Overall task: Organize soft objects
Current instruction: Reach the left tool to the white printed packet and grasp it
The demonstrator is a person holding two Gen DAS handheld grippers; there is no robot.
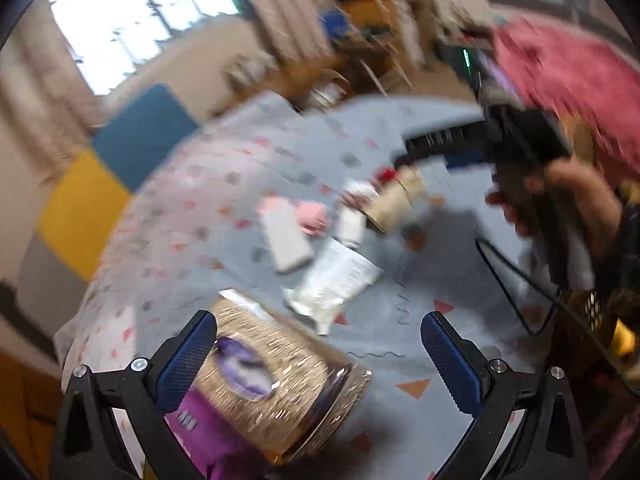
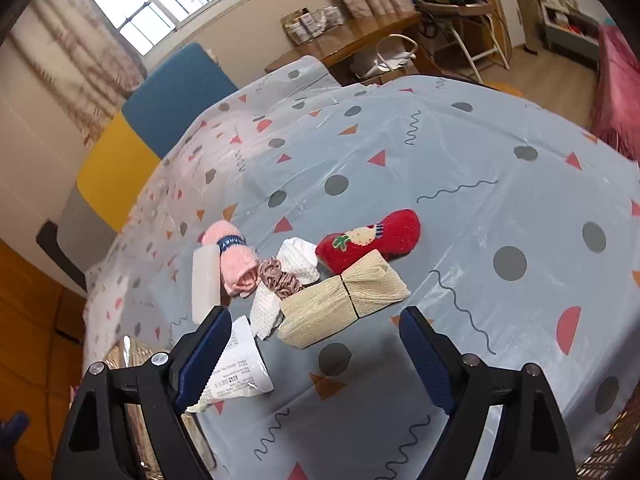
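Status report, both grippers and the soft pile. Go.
Left gripper open, empty. Right gripper open, empty, above beige cloth bundle. Red sock, pink towel roll untouched. Nothing blocking.

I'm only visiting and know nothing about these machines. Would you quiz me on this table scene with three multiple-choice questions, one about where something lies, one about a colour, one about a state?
1. What lies directly beside the pink rolled towel, on the window side?
A. a white bar-shaped block
B. a glass jar
C. a blue ball

2. What colour is the sock with the strawberry picture?
A. green
B. red
C. black

3. How do the jaws of the right gripper stand?
A. clamped on the beige cloth bundle
B. shut on nothing
C. wide apart, holding nothing

Answers:
1 A: the white block lies against the towel's side.
2 B: its fuzzy fabric is plainly red.
3 C: both blue pads stand apart, and the beige bundle lies ahead of them on the patterned tablecloth.
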